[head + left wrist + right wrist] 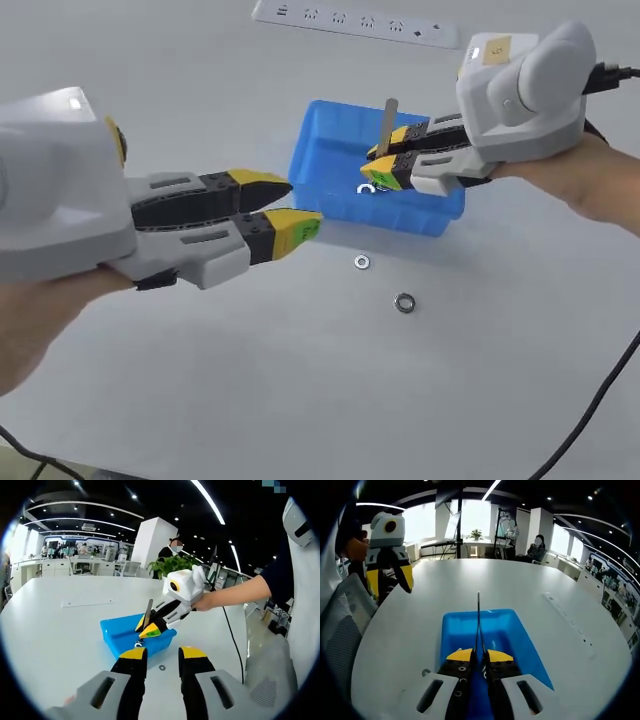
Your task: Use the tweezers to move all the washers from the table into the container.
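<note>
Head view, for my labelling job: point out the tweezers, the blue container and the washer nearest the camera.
tweezers [390, 120]: head view, upper end of the shaft.
blue container [400, 218]: head view, front wall.
washer [399, 303]: head view, left side of ring.

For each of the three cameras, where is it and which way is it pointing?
Head view: on the headset, looking down at blue container, washers; left gripper and right gripper show.
Left gripper view: on left gripper, facing right gripper over the container; own open jaws show.
Right gripper view: on right gripper, looking along the tweezers; own jaws clamp them.
Shared: all see the container.
</note>
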`<state>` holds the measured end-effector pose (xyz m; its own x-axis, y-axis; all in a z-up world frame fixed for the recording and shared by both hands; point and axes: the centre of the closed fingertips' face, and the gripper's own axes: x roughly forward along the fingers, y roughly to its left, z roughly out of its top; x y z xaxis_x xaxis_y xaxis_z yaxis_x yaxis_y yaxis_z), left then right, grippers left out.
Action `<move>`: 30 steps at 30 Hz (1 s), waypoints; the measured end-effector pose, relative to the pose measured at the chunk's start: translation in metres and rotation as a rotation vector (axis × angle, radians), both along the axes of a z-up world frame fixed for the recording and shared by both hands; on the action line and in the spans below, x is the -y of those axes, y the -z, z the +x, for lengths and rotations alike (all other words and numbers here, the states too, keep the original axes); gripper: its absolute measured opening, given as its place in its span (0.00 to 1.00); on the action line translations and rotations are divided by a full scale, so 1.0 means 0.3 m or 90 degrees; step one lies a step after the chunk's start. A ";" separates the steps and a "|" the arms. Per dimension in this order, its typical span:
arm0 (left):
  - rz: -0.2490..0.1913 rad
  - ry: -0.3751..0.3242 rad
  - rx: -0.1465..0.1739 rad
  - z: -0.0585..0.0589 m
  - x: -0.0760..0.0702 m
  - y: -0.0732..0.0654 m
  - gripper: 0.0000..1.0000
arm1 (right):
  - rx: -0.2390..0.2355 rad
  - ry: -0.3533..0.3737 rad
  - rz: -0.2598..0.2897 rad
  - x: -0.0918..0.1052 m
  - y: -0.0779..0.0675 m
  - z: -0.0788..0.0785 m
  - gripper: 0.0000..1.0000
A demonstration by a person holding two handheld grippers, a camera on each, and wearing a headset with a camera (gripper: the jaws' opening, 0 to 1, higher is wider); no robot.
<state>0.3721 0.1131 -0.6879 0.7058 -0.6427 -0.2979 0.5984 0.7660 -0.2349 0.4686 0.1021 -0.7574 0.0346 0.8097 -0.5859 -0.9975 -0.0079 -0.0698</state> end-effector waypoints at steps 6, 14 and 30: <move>-0.001 -0.009 0.011 0.057 -0.014 -0.025 0.29 | 0.007 -0.003 0.003 0.002 -0.013 -0.005 0.10; 0.051 0.085 0.049 0.258 0.023 -0.078 0.33 | 0.014 -0.013 0.004 -0.002 -0.048 -0.009 0.10; 0.178 0.281 0.071 0.299 0.136 -0.015 0.18 | 0.023 -0.045 0.003 -0.007 -0.072 -0.038 0.10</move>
<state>0.4619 0.0722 -0.6833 0.4239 -0.7925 -0.4385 0.8874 0.4603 0.0259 0.4572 0.1042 -0.7359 -0.0018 0.8131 -0.5821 -0.9913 -0.0780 -0.1059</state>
